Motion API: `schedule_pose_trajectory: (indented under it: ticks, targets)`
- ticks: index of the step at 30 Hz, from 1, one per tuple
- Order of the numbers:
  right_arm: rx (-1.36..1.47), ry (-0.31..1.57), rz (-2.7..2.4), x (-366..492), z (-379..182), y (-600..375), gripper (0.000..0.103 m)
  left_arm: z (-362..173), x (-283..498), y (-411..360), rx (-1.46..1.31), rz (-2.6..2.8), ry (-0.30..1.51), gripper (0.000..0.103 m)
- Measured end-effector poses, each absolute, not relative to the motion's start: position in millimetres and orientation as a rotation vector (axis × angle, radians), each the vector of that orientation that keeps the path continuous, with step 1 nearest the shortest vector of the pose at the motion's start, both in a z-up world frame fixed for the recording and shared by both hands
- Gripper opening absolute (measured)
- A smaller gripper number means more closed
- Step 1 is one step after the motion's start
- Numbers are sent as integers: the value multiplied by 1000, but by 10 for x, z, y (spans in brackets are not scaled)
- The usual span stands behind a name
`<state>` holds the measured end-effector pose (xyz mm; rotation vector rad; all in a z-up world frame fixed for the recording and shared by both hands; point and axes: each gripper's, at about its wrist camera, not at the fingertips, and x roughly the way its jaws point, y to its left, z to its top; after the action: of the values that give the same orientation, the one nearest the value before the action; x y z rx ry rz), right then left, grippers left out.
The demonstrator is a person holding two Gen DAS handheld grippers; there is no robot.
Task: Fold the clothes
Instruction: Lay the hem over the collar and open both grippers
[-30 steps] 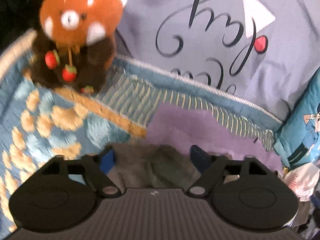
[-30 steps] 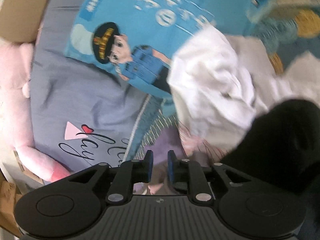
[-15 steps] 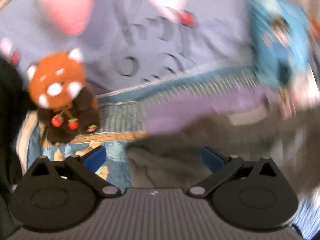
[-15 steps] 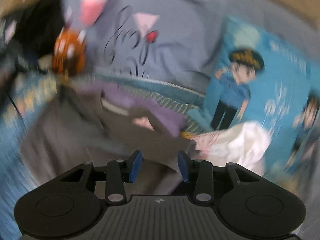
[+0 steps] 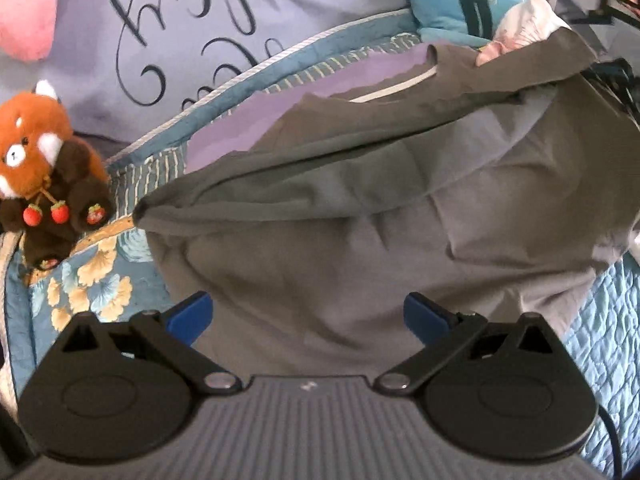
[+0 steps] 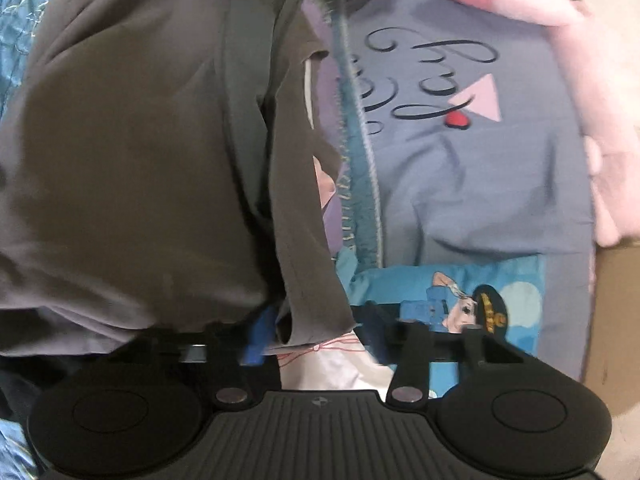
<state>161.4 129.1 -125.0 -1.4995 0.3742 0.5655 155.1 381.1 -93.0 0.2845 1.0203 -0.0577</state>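
A grey T-shirt (image 5: pixel 360 216) lies spread over the bed, its collar toward the pillows, on top of a lilac garment (image 5: pixel 240 120). My left gripper (image 5: pixel 308 314) hovers over the shirt's lower part, open wide, its blue pads clear of the cloth. In the right wrist view the grey T-shirt (image 6: pixel 140 160) fills the left half. My right gripper (image 6: pixel 316 326) is at its edge. The jaws are closing, with a hanging corner of the shirt's hem between them beside the left blue pad (image 6: pixel 258 334). A gap still shows on the other side.
A red panda plush (image 5: pixel 40 168) sits at the shirt's left on the flowered blue quilt (image 5: pixel 92 284). Behind are a lavender script pillow (image 5: pixel 200 32), a blue cartoon pillow (image 6: pixel 460 300), a pink plush (image 6: pixel 560 40) and white clothing (image 6: pixel 328 368).
Both views rolled and swung over the bed. The grey shirt, bunched near the grippers before, now lies spread out. The left jaws widened; the right jaws, nearly shut a second ago, stand apart.
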Motion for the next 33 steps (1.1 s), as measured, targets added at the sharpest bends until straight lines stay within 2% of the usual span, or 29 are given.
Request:
schedule_pose_trajectory:
  ticks: [1, 2, 9, 12, 19, 22, 24, 25, 29, 33]
  targets:
    - [-1477, 405, 584, 1692, -1186, 1303, 22, -931, 1543, 3777, 307, -64, 1014, 103]
    - [-1417, 449, 604, 1805, -1086, 1306, 22, -936, 1546, 3751, 328, -75, 1007, 103]
    - [-706, 799, 570, 2796, -399, 1134, 22, -979, 1799, 3788, 358, -70, 1047, 103]
    - [-572, 849, 512, 2980, -389, 1063, 22, -922, 1932, 3975, 271, -49, 1031, 103]
    - [-512, 809, 398, 3002, -484, 937, 21, -766, 2131, 4486, 247, 39, 991, 103]
    - [-505, 716, 393, 2815, -440, 956, 28, -768, 2170, 4588, 234, 9, 1024, 103]
    - [-507, 649, 417, 2641, -408, 988, 28, -792, 2158, 4539, 250, -23, 1025, 103]
    - [-507, 615, 429, 2555, -392, 1005, 32, -826, 2166, 4498, 263, -37, 1027, 103]
    - [-783, 496, 788, 1891, -613, 1433, 48, -960, 2213, 4330, 279, -104, 1039, 103]
    - [-982, 572, 1074, 1522, -1009, 1835, 49, -1061, 2261, 4150, 289, -187, 1054, 103]
